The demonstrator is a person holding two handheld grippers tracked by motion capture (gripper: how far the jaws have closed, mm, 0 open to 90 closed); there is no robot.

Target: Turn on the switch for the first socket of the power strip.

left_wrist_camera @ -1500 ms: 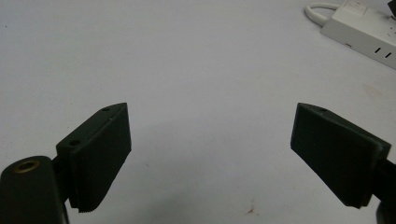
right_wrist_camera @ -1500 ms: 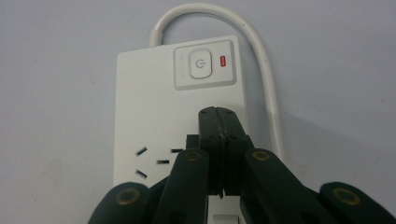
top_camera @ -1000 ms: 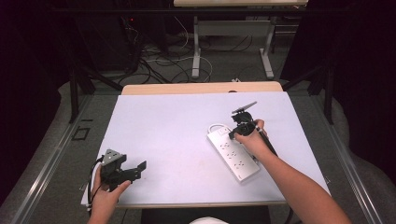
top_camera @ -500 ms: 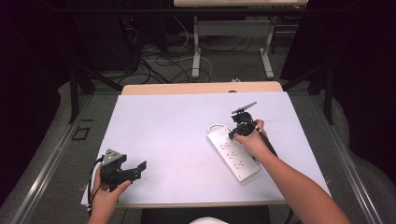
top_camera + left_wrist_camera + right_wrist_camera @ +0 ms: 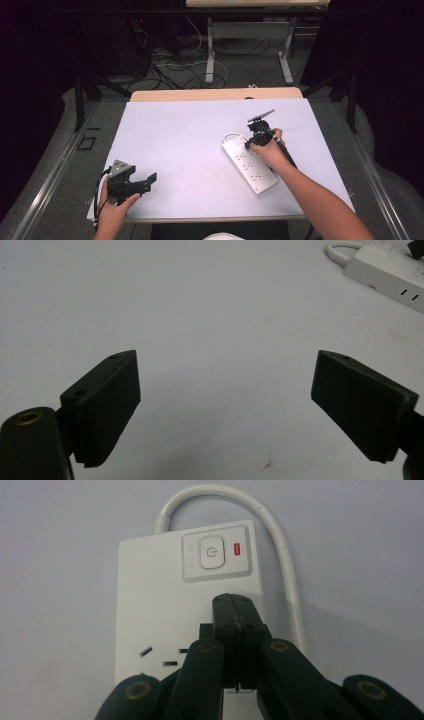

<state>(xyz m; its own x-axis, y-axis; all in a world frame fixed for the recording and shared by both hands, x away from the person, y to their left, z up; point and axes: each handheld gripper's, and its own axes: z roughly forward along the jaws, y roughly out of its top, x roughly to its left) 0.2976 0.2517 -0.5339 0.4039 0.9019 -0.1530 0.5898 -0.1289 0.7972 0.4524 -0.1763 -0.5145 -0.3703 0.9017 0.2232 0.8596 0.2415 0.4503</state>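
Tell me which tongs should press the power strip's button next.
Right. The right tongs are shut, tips just short of the power button on the power strip. The left tongs sit open far across the table.

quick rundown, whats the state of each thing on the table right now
power strip: flat on the table, red indicator lit
power button: not touched by the fingers
cord: curls around the strip's switch end
left gripper: open, empty
right gripper: shut, tips over the strip
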